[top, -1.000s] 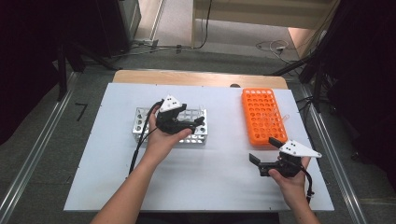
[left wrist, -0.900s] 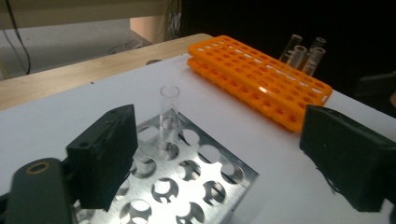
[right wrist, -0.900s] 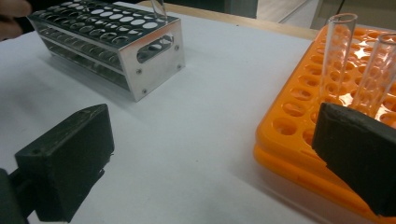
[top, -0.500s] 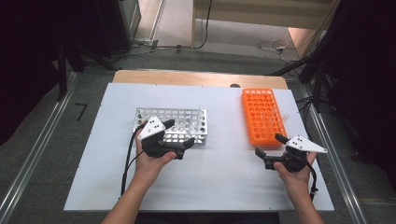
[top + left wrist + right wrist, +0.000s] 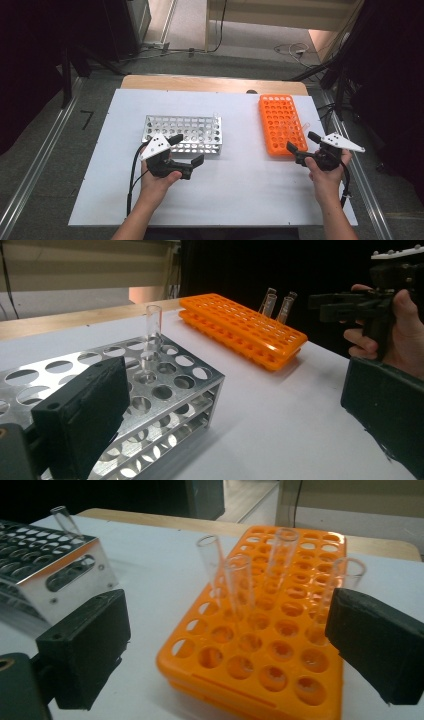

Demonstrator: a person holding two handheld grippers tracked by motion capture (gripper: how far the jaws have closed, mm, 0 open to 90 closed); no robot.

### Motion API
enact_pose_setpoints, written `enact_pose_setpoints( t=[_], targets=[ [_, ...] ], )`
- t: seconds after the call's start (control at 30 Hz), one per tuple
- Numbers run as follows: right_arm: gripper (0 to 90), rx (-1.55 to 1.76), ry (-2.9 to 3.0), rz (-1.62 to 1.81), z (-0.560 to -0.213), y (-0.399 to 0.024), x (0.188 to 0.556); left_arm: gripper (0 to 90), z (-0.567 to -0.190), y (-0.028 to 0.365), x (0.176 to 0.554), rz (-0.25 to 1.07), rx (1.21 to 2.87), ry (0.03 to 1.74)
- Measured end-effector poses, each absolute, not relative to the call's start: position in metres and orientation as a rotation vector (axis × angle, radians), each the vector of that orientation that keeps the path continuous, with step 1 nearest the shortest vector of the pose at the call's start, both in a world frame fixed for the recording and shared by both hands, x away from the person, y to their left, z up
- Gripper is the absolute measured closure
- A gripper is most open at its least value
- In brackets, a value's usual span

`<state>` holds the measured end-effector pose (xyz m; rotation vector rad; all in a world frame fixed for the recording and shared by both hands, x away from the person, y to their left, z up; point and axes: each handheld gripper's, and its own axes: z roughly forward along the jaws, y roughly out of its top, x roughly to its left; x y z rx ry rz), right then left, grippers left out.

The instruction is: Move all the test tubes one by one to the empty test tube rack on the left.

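A silver metal rack (image 5: 182, 134) stands left of centre, with one clear tube (image 5: 216, 119) upright at its far right corner, also seen as the clear tube (image 5: 152, 335). An orange rack (image 5: 281, 122) at the right holds several clear tubes (image 5: 240, 595) near its front end. My left gripper (image 5: 188, 149) hovers just in front of the metal rack. Its jaws have just opened wide and nothing is between them. My right gripper (image 5: 301, 141) is open at the orange rack's near right corner, with the tubes ahead of its jaws, untouched.
The racks sit on a white board (image 5: 240, 190) with free room along its near side and between the racks. A wooden strip (image 5: 210, 82) borders the far edge. Cables lie on the floor beyond. The right gripper (image 5: 345, 302) appears far off in the left gripper view.
The left gripper has drawn back from above the metal rack to the table in front of it. The right gripper has moved forward to the orange rack's near end.
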<state>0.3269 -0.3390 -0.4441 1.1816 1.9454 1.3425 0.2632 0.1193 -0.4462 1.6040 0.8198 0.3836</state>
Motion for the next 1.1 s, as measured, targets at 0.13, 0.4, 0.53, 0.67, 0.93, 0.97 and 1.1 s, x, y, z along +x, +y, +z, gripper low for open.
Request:
enact_pose_setpoints(
  t=[0.13, 0.4, 0.53, 0.67, 0.93, 0.97, 1.1],
  targets=[
    [4.7, 1.211, 1.924, 1.337, -0.443, -0.348, 0.336, 0.0, -0.45, 0.118, 0.265, 0.376, 1.61, 0.828],
    [20.9, 1.281, 1.915, 1.3, -0.454, -0.361, 0.356, 0.0, -0.451, 0.118, 0.266, 0.373, 1.612, 0.831],
    [35.2, 1.315, 1.909, 1.3, -0.461, -0.364, 0.365, 0.0, -0.45, 0.119, 0.266, 0.365, 1.601, 0.837],
    [48.3, 1.334, 1.918, 1.271, -0.469, -0.363, 0.372, 0.0, -0.451, 0.119, 0.266, 0.363, 1.602, 0.838],
    [64.1, 1.375, 1.92, 1.229, -0.478, -0.361, 0.377, 0.0, -0.452, 0.119, 0.267, 0.363, 1.61, 0.835],
    [64.2, 1.375, 1.914, 1.233, -0.478, -0.361, 0.377, 0.0, -0.452, 0.119, 0.267, 0.364, 1.61, 0.834],
    [64.8, 1.366, 1.896, 1.222, -0.48, -0.361, 0.377, 0.0, -0.452, 0.118, 0.267, 0.362, 1.61, 0.833]
  ],
)
